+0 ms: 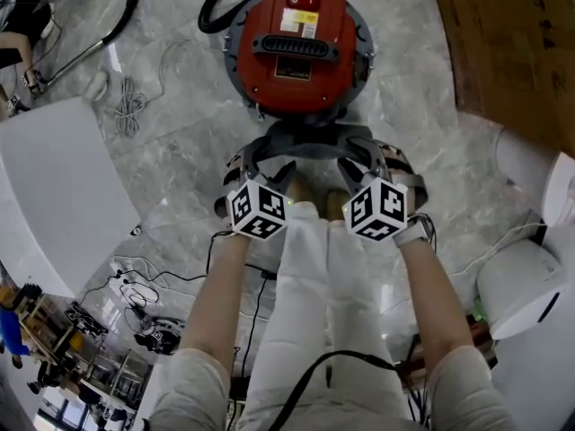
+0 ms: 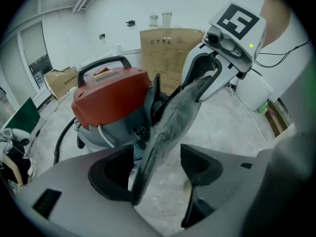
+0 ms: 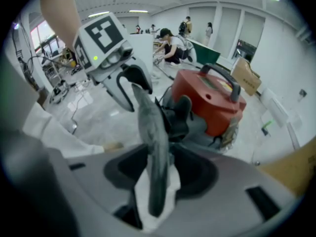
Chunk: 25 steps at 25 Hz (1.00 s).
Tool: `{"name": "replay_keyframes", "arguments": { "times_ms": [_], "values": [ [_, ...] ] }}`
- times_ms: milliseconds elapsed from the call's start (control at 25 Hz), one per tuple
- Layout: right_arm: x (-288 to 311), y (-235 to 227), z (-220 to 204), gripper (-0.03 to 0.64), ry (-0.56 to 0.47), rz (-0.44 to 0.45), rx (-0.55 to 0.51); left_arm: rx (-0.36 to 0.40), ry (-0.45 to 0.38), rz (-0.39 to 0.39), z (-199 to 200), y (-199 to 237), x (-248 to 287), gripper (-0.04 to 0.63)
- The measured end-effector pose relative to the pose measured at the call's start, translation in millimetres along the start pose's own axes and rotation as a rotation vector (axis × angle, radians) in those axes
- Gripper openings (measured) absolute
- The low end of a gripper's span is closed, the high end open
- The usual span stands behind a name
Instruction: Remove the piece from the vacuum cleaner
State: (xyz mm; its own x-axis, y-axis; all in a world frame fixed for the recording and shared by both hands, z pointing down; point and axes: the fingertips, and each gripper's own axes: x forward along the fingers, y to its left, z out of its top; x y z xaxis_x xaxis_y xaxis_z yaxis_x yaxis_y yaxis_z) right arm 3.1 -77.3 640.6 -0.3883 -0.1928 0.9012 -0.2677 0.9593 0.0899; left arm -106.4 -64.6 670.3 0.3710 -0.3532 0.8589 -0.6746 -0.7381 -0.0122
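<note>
Red vacuum cleaner (image 1: 301, 48) sits on the marble floor (image 1: 180, 124) at 12 o'clock in the head view. The grey piece (image 1: 310, 144), a dusty flat ring, is just clear of it on its 6 o'clock side, right in front of the person's feet, and looks already off the machine. Can't tell if it rests fully on the floor. Long axis of the piece runs 9 to 3 o'clock. Left gripper (image 1: 269, 171) is at the 9 o'clock end and right gripper (image 1: 361, 171) at the 3 o'clock end, both equally near and both angled steeply down. Left gripper view: jaws wide apart, piece edge-on in the gap, leaning against one jaw with the other jaw well clear of it, so not clamped. Right gripper view: jaws also spread wide, the piece's rim stands in the middle with a gap on each side, something white shows under it, no squeeze. Judgement: release looks done. Key relation for the next move is that the rim sits inside both jaw gaps, so each gripper should back out toward 6 o'clock, in line with the rim, so as not to snag or tip it.
</note>
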Motion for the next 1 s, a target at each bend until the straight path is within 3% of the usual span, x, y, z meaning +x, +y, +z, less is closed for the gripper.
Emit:
{"name": "replay_keyframes", "arguments": {
  "times_ms": [240, 320, 360, 440, 800, 1000],
  "values": [
    [6.5, -0.1, 4.9, 0.175, -0.006, -0.028, -0.032, 0.014, -0.040, -0.011, 11.7, 0.7, 9.1, 0.288],
    [8.8, 1.5, 5.1, 0.166, 0.003, -0.027, -0.066, 0.054, -0.040, -0.001, 13.7, -0.2, 11.0, 0.178],
    [9.1, 2.6, 5.1, 0.115, 0.005, -0.029, -0.081, 0.074, -0.042, 0.002, 14.7, -1.8, 11.0, 0.117],
    [9.2, 5.3, 5.2, 0.065, -0.003, -0.031, -0.087, 0.109, -0.044, 0.001, 16.5, -6.3, 9.6, 0.062],
    [24.5, 2.6, -6.1, 0.029, -0.096, 0.037, 0.258, 0.084, -0.076, -0.002, 33.6, -15.9, -13.6, 0.035],
    [28.5, 2.6, -9.8, 0.028, -0.090, 0.077, 0.351, 0.077, -0.076, -0.008, 38.2, -16.5, -17.3, 0.035]
  ]
}}
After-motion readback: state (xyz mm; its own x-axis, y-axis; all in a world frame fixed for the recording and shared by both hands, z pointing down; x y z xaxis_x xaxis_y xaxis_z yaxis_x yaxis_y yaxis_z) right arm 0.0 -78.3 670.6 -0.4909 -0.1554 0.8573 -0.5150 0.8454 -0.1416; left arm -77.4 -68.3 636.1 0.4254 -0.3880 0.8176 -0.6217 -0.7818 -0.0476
